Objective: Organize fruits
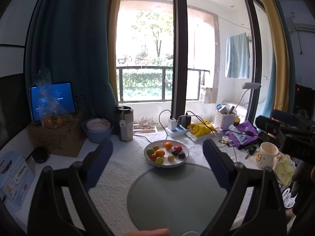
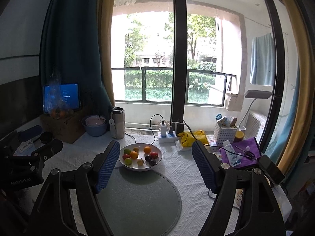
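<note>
A white bowl (image 1: 184, 162) (image 2: 159, 157) stands on the table past a round grey-green mat (image 1: 173, 194) (image 2: 141, 198). In it lie several small fruits: oranges (image 1: 168, 145) (image 2: 147, 149), green ones (image 1: 150, 151) (image 2: 127, 150), red ones (image 1: 177, 148) (image 2: 154, 154), dark plums (image 1: 181, 155) (image 2: 152, 162) and a yellow one (image 1: 170, 158) (image 2: 140, 161). My left gripper (image 1: 157, 149) is open above the mat, short of the bowl, with nothing between its blue pads. My right gripper (image 2: 155, 153) is open and empty too, its left pad (image 2: 107, 165) beside the bowl's rim.
A tablet (image 1: 52, 100) and a bag of oranges (image 1: 52, 121) sit on a cardboard box at the left, with a blue bowl (image 1: 97, 132) and a tumbler (image 1: 126, 124). A power strip (image 1: 175, 130), yellow bag, white basket (image 1: 224, 119), purple cloth and mug (image 1: 266, 154) crowd the right.
</note>
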`<move>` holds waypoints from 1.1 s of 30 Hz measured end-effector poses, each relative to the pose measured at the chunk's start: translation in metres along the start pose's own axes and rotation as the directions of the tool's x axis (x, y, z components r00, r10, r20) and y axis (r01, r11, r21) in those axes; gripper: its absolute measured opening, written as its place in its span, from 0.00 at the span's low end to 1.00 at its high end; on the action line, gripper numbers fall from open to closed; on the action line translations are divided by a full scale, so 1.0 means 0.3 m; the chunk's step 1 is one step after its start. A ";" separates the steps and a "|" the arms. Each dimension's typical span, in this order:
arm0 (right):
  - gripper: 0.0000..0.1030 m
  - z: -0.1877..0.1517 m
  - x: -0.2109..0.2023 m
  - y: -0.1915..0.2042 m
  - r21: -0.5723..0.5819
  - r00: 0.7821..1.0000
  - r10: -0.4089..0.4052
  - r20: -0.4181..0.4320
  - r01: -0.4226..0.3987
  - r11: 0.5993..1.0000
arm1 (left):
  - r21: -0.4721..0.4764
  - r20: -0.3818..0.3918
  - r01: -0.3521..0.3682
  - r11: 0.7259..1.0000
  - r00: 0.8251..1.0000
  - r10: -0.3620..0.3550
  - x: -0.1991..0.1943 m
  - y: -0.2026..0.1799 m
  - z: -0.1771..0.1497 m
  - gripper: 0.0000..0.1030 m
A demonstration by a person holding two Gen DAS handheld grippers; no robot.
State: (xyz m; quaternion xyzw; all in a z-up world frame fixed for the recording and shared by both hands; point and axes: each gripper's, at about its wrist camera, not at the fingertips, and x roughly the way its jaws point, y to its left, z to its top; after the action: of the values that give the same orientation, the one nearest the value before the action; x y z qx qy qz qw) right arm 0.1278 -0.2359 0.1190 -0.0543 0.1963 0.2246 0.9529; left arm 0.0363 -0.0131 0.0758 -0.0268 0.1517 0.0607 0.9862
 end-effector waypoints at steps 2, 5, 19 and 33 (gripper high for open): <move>0.76 -0.003 0.001 -0.001 0.003 1.000 -0.002 0.000 0.002 1.000 | 0.000 -0.002 -0.003 1.000 1.000 0.003 0.000 0.003 0.000 0.91; 0.76 -0.003 0.000 0.003 0.001 1.000 -0.002 -0.001 0.002 1.000 | 0.002 -0.007 -0.006 1.000 1.000 0.006 -0.002 0.007 0.002 0.91; 0.76 0.003 0.003 0.012 -0.009 1.000 0.006 -0.003 -0.006 1.000 | -0.005 -0.009 0.000 1.000 1.000 0.000 -0.009 0.002 0.012 0.91; 0.76 0.001 0.002 0.008 -0.002 1.000 -0.001 -0.002 0.001 1.000 | -0.004 -0.010 0.009 1.000 1.000 -0.009 -0.009 -0.002 0.016 0.91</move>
State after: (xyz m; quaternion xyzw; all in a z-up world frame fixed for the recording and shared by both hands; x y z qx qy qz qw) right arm 0.1273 -0.2337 0.1190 -0.0554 0.1968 0.2241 0.9529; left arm 0.0354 -0.0137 0.0812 -0.0297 0.1563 0.0566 0.9856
